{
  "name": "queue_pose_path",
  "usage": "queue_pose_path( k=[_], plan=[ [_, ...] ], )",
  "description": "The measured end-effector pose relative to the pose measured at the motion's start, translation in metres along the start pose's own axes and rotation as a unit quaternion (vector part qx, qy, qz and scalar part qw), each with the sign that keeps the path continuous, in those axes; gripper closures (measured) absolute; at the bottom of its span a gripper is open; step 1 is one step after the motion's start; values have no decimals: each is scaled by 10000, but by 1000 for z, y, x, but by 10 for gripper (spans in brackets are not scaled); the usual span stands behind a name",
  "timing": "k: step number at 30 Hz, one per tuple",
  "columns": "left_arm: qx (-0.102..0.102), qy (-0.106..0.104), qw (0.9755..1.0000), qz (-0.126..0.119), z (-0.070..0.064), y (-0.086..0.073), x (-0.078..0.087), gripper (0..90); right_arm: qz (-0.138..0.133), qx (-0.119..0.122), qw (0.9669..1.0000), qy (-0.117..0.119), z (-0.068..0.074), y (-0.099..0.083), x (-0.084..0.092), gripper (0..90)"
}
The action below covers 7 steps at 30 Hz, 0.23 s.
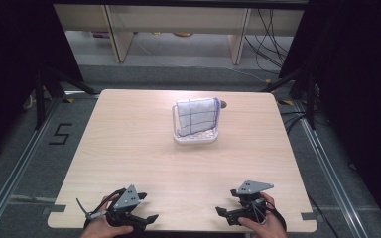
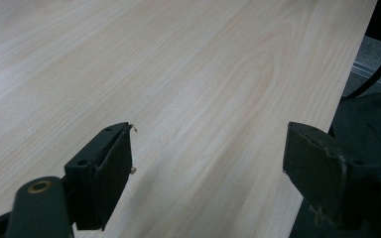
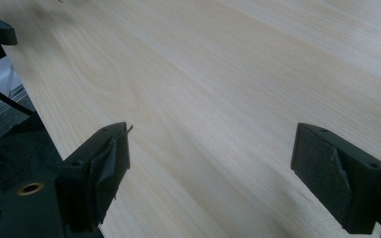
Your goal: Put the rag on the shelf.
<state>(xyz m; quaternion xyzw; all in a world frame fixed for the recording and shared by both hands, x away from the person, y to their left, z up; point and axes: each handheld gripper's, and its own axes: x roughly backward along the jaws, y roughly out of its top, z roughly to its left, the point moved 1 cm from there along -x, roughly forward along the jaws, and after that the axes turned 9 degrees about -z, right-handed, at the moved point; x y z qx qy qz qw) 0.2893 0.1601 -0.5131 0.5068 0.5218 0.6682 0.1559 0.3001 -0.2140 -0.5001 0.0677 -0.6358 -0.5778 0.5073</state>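
A white cloth with blue grid lines (image 1: 196, 115) hangs over the rail of a small white rack (image 1: 195, 137) on the far middle of the wooden table (image 1: 129, 148). My left gripper (image 1: 151, 214) rests at the table's near left edge, held by a hand, jaws wide apart and empty. In the left gripper view its gripper (image 2: 208, 163) has bare wood between the jaws. My right gripper (image 1: 219, 214) sits at the near right edge, open and empty. The right gripper view shows its gripper (image 3: 211, 168) over bare wood as well.
A small dark round object (image 1: 223, 104) lies just behind the rack. Black curtains and metal frame legs stand at both sides of the table. Wooden furniture legs (image 1: 121, 42) and cables lie on the floor beyond the far edge.
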Motion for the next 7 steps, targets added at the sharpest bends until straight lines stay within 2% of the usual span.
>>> queue_pose_path(
  k=[1,2,3,4,7],
  plan=[
    [47,43,9999,-89,-1,-1,-1,189,-2,27,10000,21,0,0,0,161],
    [66,49,10000,-42,0,-1,-1,189,11,35,10000,68,0,0,-1,161],
    [-43,82,10000,-5,2,0,0,189,63,-160,9999,16,3,-1,0,161],
    [55,39,10000,-61,1,0,0,189,46,-6,10000,15,0,0,-1,161],
    [51,66,9999,-72,1,0,0,189,115,-81,9999,-15,1,-1,-1,161]
  ],
)
